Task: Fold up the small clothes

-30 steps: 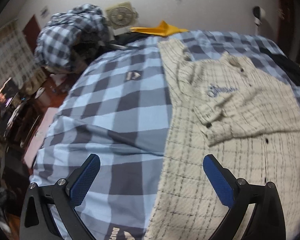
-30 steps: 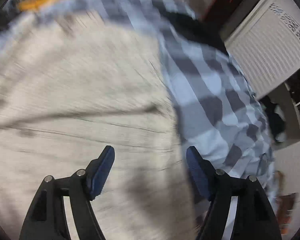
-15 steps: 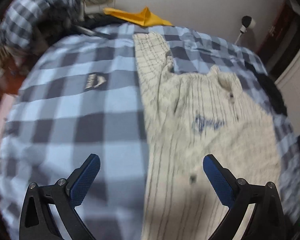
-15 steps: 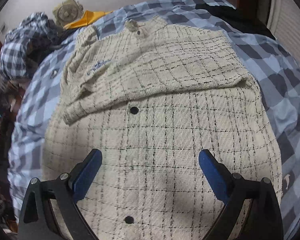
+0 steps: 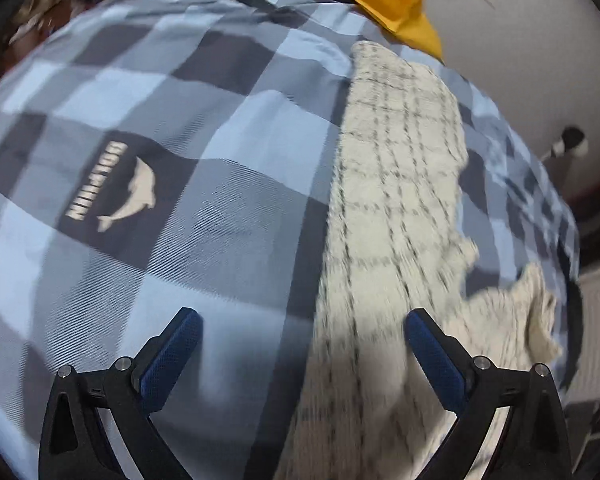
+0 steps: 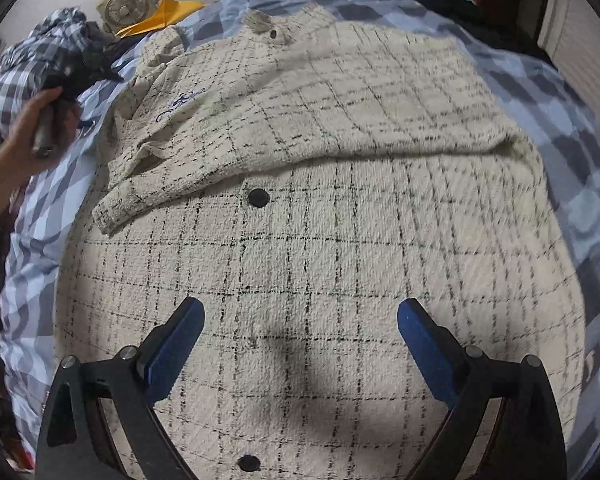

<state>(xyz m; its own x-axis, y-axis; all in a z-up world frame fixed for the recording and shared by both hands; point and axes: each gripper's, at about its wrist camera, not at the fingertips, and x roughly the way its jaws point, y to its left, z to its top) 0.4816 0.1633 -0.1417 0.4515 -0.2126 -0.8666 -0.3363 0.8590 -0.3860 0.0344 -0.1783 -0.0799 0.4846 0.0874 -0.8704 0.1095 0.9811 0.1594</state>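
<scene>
Left hand-held gripper (image 5: 302, 326): spread wide, low over the jacket's edge, holding nothing.
Right hand-held gripper (image 6: 300, 316): spread wide above the jacket, holding nothing.
Cream checked jacket (image 6: 320, 200): flat on the blue checked bed (image 6: 540, 92), collar pointing away, one sleeve folded across.

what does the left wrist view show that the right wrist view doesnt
Only the left wrist view shows the dolphin logo printed on the checked bedsheet, plus the open left gripper.

Only the right wrist view shows the sleeve folded across the front, the black buttons, the person's hand, and the open right gripper.

Both show the cream checked cardigan and the yellow cloth.
</scene>
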